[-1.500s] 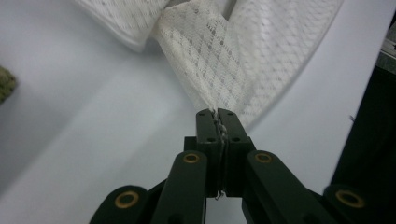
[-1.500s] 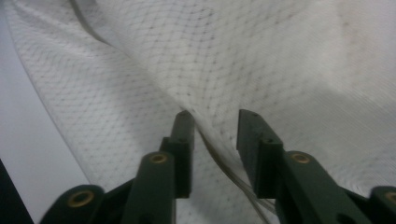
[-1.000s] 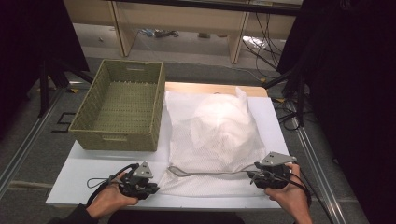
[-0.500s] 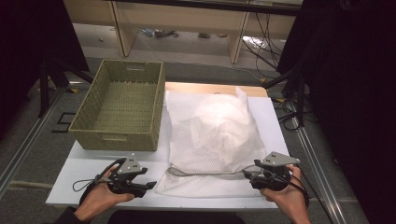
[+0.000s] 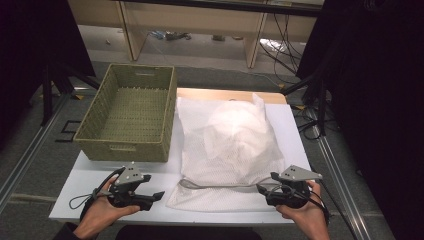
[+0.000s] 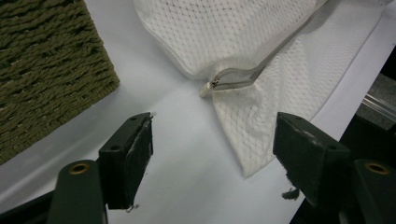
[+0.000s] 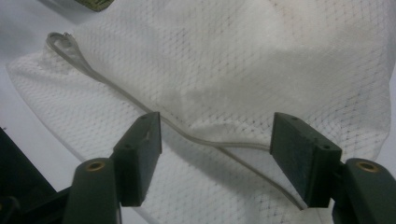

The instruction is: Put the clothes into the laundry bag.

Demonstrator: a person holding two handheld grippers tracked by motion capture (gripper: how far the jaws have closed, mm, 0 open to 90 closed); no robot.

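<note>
A white mesh bag [image 5: 227, 145], bulging with something soft, lies on the white table [image 5: 87, 175]. A grey zip [image 5: 225, 186] runs across its near end, and the zip's end [image 6: 214, 84] sits at the bag's near-left corner. My left gripper [image 5: 158, 196] rests left of that corner, apart from it; its jaws have just been opening and nothing is between them. My right gripper [image 5: 260, 189] is at the bag's near-right end. Its jaws have also just been opening and stand open over the mesh [image 7: 233, 70], with the zip [image 7: 210, 140] running between them, unpressed.
A green woven basket [image 5: 125, 150] with nothing in it stands at the table's back left, beside the bag; its wall [image 6: 46, 70] is close to my left gripper. Shelving and cables lie on the floor beyond the table. Dark curtains flank both sides.
My left gripper has let go of the bag's near-left corner and drawn back to the left with its jaws wider. The right gripper's jaws have opened too; that hand stayed in place.
</note>
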